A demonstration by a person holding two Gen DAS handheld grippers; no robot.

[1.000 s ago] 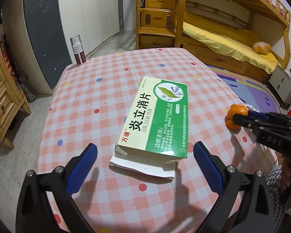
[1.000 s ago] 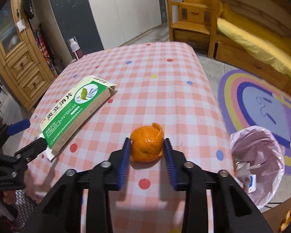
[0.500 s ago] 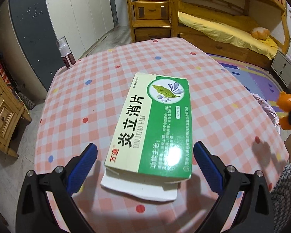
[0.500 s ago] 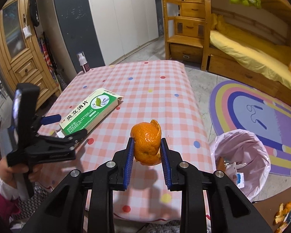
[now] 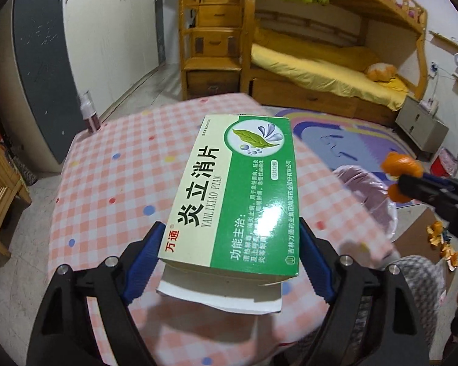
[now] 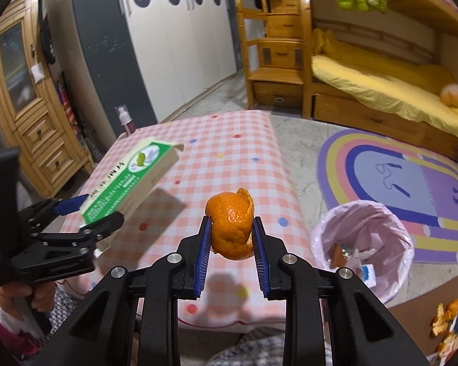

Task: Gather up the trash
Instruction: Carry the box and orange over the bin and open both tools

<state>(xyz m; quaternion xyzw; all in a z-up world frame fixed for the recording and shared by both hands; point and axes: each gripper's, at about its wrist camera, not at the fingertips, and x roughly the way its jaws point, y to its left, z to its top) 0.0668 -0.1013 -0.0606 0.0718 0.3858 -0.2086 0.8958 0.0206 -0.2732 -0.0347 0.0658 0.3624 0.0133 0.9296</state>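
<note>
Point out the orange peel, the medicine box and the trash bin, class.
orange peel (image 6: 230,231): right wrist view, the curled rind's outer skin.
medicine box (image 5: 238,195): left wrist view, middle of its printed top face.
trash bin (image 6: 381,222): right wrist view, the pink liner's inner wall.

A spray bottle (image 6: 125,119) stands at the far left corner of the pink checked table (image 6: 229,152), with a rainbow rug (image 6: 397,177), a wooden bunk bed (image 6: 366,76) and a wooden cabinet (image 6: 24,97) around it.
</note>
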